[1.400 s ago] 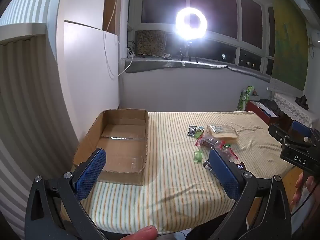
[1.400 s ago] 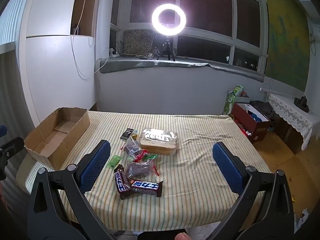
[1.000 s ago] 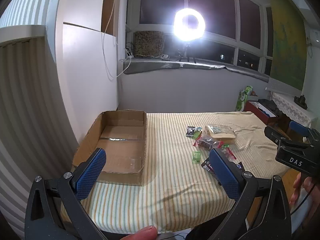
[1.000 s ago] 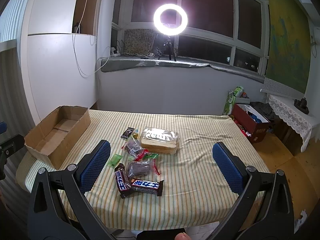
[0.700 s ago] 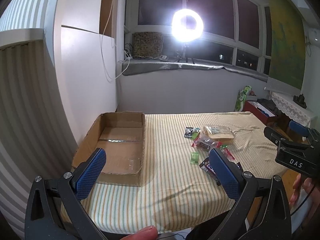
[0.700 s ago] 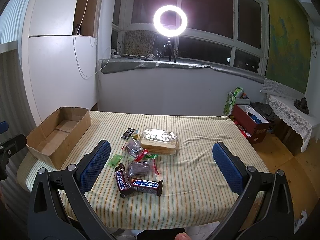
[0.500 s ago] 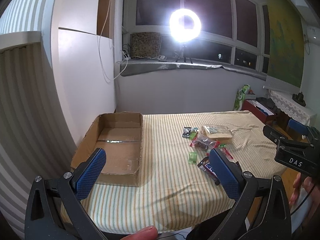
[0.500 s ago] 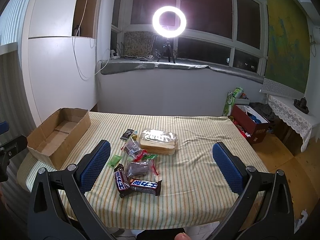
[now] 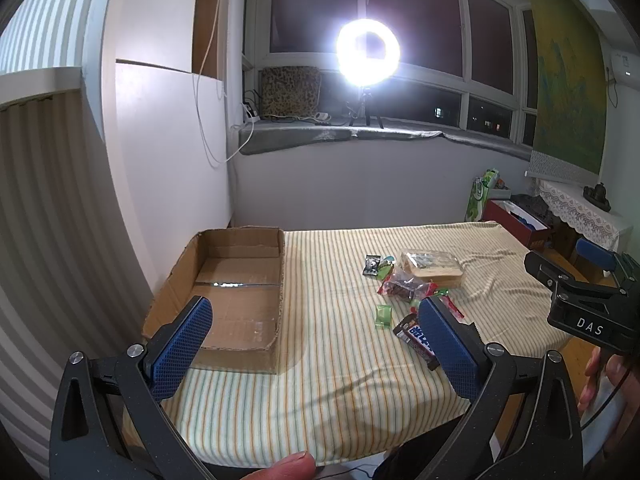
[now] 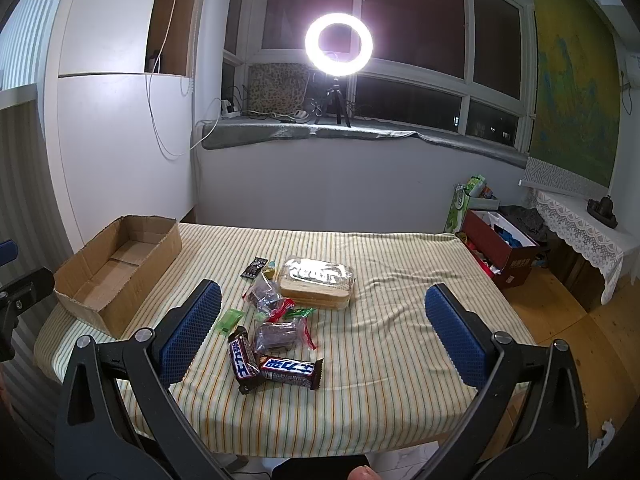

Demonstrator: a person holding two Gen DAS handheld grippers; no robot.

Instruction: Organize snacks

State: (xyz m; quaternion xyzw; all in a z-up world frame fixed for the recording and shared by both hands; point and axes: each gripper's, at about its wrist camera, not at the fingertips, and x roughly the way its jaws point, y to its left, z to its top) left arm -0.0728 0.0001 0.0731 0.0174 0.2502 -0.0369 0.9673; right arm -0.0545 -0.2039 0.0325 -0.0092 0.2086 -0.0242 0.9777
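Observation:
An empty cardboard box (image 9: pixel 236 292) (image 10: pixel 116 268) lies at the left end of the striped table (image 10: pixel 392 320). A heap of snacks sits mid-table: two chocolate bars (image 10: pixel 276 364) (image 9: pixel 414 336), a clear pack of wafers (image 10: pixel 318 278) (image 9: pixel 434 266), small red, green and dark packets (image 10: pixel 272 300). My left gripper (image 9: pixel 316 336) hovers open before the table's front edge, between box and snacks. My right gripper (image 10: pixel 322 328) is open above the near edge, with the chocolate bars seen between its fingers.
A bright ring light (image 10: pixel 339 45) stands on the window sill behind the table. A white cabinet (image 10: pixel 120 140) flanks the box. On the floor at the right are a red box (image 10: pixel 500 248) and a lace-covered stand (image 10: pixel 588 236).
Both grippers have drifted slightly back and up from the table, so box and snacks look a little smaller and lower. Both stay open and empty.

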